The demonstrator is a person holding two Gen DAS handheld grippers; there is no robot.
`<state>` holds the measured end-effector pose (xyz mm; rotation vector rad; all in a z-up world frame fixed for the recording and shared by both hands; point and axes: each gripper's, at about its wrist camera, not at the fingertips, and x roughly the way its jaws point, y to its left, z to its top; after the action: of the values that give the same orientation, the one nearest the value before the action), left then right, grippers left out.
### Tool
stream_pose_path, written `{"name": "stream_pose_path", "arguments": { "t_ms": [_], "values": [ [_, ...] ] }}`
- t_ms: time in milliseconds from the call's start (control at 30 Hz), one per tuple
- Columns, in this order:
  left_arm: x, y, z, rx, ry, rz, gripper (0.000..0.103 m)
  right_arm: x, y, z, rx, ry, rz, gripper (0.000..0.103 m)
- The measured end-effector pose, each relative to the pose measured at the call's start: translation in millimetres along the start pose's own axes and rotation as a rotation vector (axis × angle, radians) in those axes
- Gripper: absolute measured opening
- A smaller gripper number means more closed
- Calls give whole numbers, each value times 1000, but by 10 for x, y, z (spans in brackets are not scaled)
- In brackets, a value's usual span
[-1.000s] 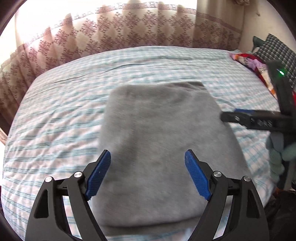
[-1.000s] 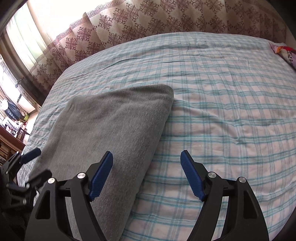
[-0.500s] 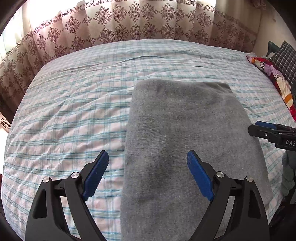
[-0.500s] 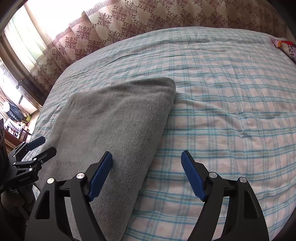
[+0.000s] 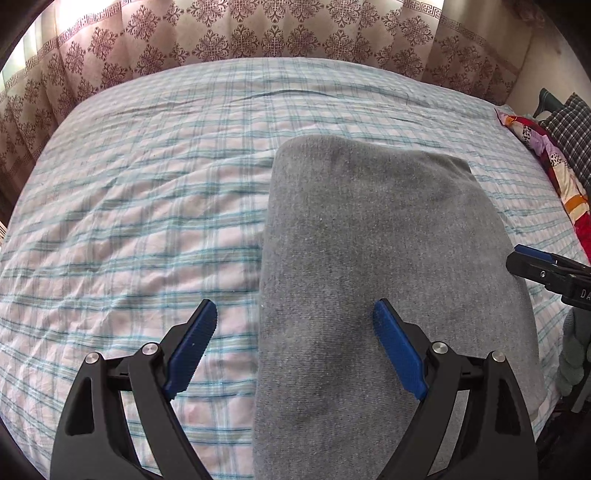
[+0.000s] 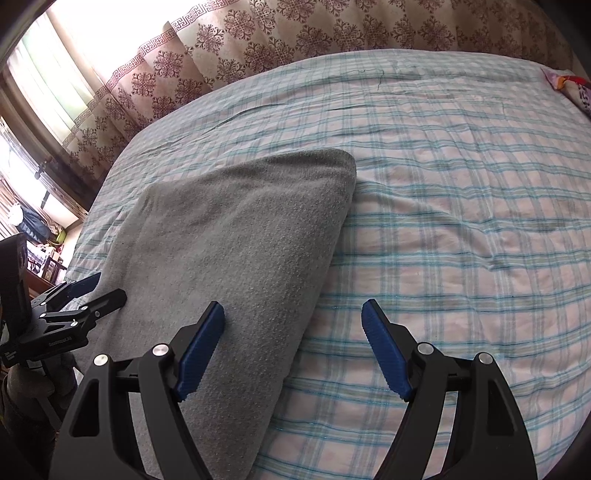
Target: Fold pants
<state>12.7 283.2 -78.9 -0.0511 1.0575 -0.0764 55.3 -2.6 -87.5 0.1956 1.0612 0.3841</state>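
My left tongs (image 5: 294,334) and right tongs (image 6: 293,336) gaped wide w/ nothing held, straddling opposite long edges of the pants (image 5: 384,266) (long axis toward the bed's (image 5: 147,177) far edge).

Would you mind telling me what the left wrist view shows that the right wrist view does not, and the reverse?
Only the left wrist view shows the dark checked pillow at the bed's right edge and the left edge of the grey pants between the open left gripper.

Only the right wrist view shows the bright window, the cluttered room corner, and the pants' right edge between the open right gripper.

Both show the folded pants on the plaid bedsheet, the patterned curtain, the colourful patchwork cloth, and the other gripper.
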Motion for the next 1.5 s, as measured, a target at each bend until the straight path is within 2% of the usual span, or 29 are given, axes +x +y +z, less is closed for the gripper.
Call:
{"name": "stream_pose_path", "arguments": {
  "t_ms": [100, 300, 533, 867, 1067, 1200, 1400, 1500],
  "values": [
    [61, 94, -9, -47, 23, -63, 88, 13, -2, 1, 7, 6, 11, 79],
    [256, 335, -19, -143, 89, -242, 88, 60, -18, 8, 38, 23, 42, 81],
    [466, 480, 17, -154, 152, -411, 88, 162, -8, 13, 58, 56, 82, 81],
    [574, 479, 92, -135, 183, -483, 88, 400, 136, -15, 61, 127, 151, 81],
    [605, 465, 108, -168, 183, -601, 88, 547, 147, -8, 102, 152, 207, 81],
    [638, 444, 93, -173, 191, -612, 87, 636, 150, 26, 119, 159, 236, 82],
    [656, 495, 40, -208, 188, -634, 71, 727, 235, 78, 107, 150, 245, 81],
    [663, 490, 10, -227, 186, -668, 60, 737, 309, 107, 88, 145, 242, 72]
  ]
}}
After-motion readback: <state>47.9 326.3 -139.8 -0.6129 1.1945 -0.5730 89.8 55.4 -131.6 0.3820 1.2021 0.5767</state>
